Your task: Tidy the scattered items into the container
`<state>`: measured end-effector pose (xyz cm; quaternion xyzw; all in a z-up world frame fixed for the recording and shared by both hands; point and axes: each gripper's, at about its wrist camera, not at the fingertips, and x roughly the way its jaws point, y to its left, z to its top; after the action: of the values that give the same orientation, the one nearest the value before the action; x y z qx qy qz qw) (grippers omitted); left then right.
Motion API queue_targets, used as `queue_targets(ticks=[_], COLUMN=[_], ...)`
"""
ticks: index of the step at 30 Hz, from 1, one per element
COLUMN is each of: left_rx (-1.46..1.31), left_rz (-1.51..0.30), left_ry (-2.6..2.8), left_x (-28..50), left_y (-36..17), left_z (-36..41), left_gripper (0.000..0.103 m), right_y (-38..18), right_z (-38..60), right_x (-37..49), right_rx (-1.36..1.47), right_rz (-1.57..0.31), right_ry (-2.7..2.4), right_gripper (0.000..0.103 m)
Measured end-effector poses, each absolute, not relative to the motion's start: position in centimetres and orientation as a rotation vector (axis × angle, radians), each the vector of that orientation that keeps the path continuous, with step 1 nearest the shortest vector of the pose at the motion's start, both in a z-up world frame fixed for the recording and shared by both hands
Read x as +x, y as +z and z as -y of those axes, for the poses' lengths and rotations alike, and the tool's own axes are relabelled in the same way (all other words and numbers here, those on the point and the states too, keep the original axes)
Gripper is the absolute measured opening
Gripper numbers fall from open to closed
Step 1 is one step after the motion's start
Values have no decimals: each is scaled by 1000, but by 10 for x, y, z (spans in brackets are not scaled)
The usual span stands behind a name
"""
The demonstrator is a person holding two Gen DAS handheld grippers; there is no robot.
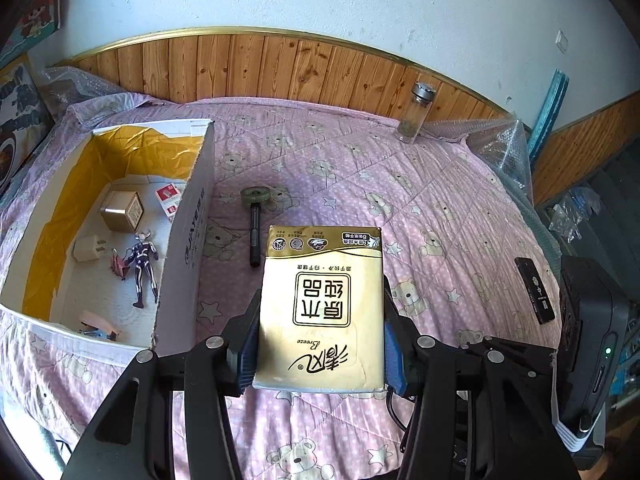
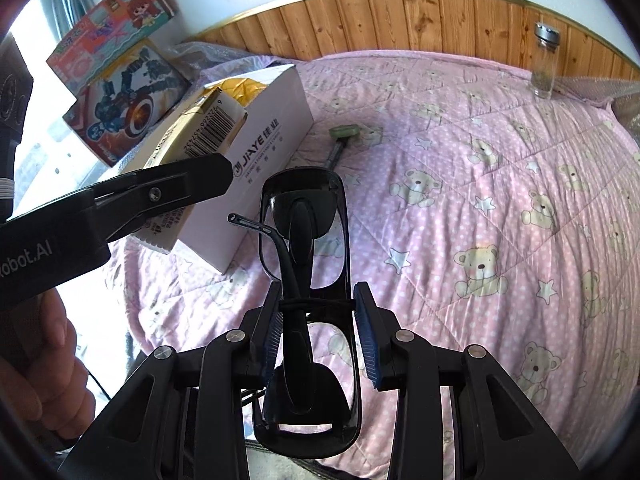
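My left gripper (image 1: 320, 290) is shut on a gold tissue pack (image 1: 320, 304), held above the pink bedspread just right of the open white cardboard box (image 1: 192, 208). Inside the box lie a gold tin (image 1: 122, 210), a white charger plug (image 1: 90, 248) and a toy figure (image 1: 142, 268). In the right wrist view my right gripper (image 2: 316, 292) is shut on folded black glasses (image 2: 308, 240), near the box (image 2: 272, 128). The tissue pack (image 2: 200, 128) shows there beside the box's near wall, under a left finger (image 2: 188, 180).
A black marker (image 1: 253, 236) and a green disc (image 1: 256, 195) lie on the bed beside the box. A glass bottle (image 1: 416, 114) stands by the wooden panelling. A flat black device (image 1: 534, 290) lies at the right. Toy boxes (image 2: 120, 80) lean behind the box. A hand (image 2: 44, 360) shows at lower left.
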<state>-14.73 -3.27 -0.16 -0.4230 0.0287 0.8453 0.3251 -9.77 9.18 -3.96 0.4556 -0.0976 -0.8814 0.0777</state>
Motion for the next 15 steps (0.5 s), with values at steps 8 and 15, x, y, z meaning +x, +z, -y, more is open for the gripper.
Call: queue_targets(ticks=[8, 15], left_rx=[-1089, -1083], left_rz=[24, 102], left_ry=[2241, 2264], left_x=[-156, -166], left_y=[11, 21], left_z=[65, 96], left_gripper=[52, 52], right_y=[-8, 12], right_z=[-65, -45], right_x=[-103, -115], right_rx=[1273, 1217], right_rz=[239, 212], right_ry=[-2630, -2607], right_gripper=[36, 36])
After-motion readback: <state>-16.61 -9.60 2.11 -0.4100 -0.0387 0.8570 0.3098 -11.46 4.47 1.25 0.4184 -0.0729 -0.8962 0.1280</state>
